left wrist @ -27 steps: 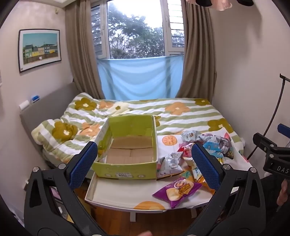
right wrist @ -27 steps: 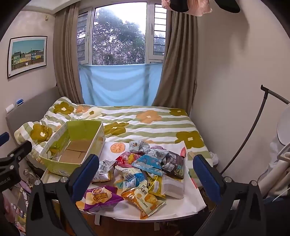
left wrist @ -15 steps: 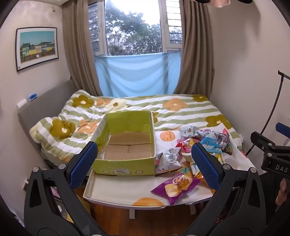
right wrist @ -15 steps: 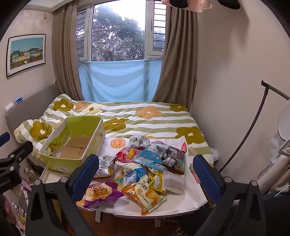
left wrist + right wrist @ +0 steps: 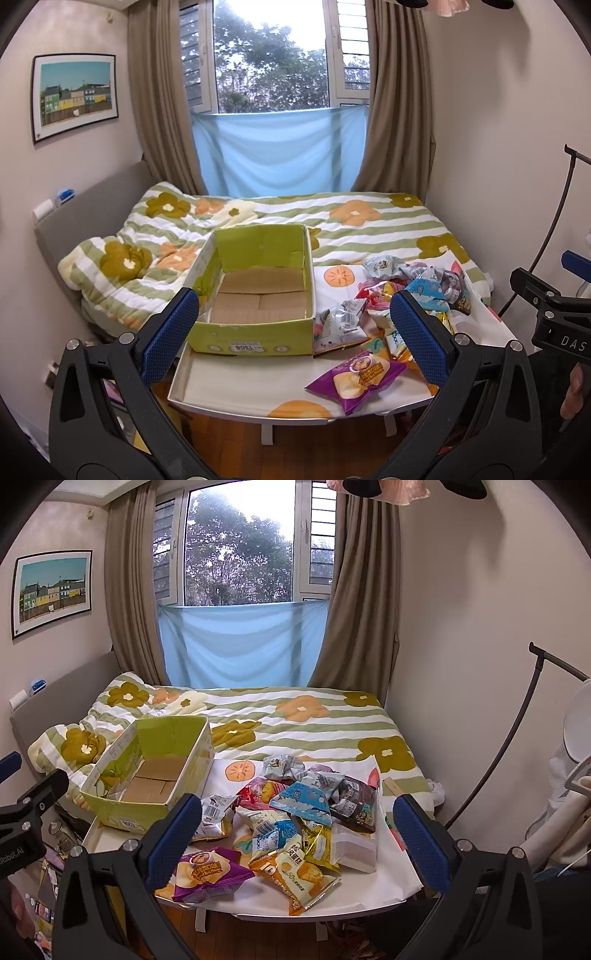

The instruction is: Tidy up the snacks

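On the white counter (image 5: 236, 384) at the foot of the bed (image 5: 295, 720): green cardboard box (image 5: 255, 332), open at the top, bare inside, only its brown bottom flaps showing. Set at the left end, just beside the snack pile (image 5: 295, 812), presumably as the bin for the sorting; short carry from pile to box.

Snacks heaped loosely on the right half, packets overlapping, none yet in the box. Purple packet (image 5: 207, 875) apart from the heap at the near edge, lying flat. Orange-and-white packet (image 5: 295, 882) next to it, also at the near edge, partly under the heap. Grey-white packet (image 5: 343, 325) leaning against the box's right wall. Clear-wrapped white pack (image 5: 354, 845) at the right side of the heap.

Left tongs (image 5: 295, 332) spread wide, nothing between the blue pads, tilted down toward the box front and the left fringe of the pile. Right tongs (image 5: 295, 834) likewise spread wide and empty, tilted down over the middle of the heap. Both well short of the counter, no contact with anything.

Judgement: task at its start, 0 packets placed. Wide spread suits soft, puffy bags that need a broad bite. Purple packet likely the easiest first pick: alone, flat, nearest. Risk: slippery foil, air-filled bags prone to squirm out of a pinch; pulling from the heap may drag neighbours off the near edge.
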`<state>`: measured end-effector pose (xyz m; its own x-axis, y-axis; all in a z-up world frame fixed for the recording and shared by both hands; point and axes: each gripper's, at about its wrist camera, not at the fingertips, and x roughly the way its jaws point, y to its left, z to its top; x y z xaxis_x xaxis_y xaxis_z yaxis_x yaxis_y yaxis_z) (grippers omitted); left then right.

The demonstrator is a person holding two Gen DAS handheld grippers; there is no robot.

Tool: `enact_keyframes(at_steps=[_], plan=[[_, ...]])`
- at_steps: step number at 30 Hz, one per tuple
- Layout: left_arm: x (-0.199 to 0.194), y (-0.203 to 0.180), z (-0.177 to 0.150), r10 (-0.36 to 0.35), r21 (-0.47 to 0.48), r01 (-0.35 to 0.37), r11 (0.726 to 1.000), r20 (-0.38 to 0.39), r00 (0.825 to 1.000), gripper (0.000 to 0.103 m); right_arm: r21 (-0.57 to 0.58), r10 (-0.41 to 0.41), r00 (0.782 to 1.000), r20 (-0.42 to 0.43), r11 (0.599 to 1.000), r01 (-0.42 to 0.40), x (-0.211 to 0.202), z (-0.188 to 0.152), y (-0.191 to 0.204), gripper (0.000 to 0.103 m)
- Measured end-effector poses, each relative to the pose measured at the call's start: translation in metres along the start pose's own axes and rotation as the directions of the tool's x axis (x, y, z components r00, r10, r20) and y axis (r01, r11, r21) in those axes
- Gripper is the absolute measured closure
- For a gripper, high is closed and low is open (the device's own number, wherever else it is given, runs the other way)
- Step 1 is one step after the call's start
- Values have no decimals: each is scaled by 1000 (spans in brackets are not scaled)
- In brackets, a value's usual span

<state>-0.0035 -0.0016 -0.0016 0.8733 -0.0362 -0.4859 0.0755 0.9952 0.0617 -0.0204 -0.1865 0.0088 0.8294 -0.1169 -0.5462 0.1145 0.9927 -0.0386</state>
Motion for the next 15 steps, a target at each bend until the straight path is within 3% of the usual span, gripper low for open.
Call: enact_keyframes(at_steps=[15], plan=[[-2,-3,1,4,8,-4,1000,5,1000,1,7,-1,1000,0,1000,1,0,-1,-3,0]])
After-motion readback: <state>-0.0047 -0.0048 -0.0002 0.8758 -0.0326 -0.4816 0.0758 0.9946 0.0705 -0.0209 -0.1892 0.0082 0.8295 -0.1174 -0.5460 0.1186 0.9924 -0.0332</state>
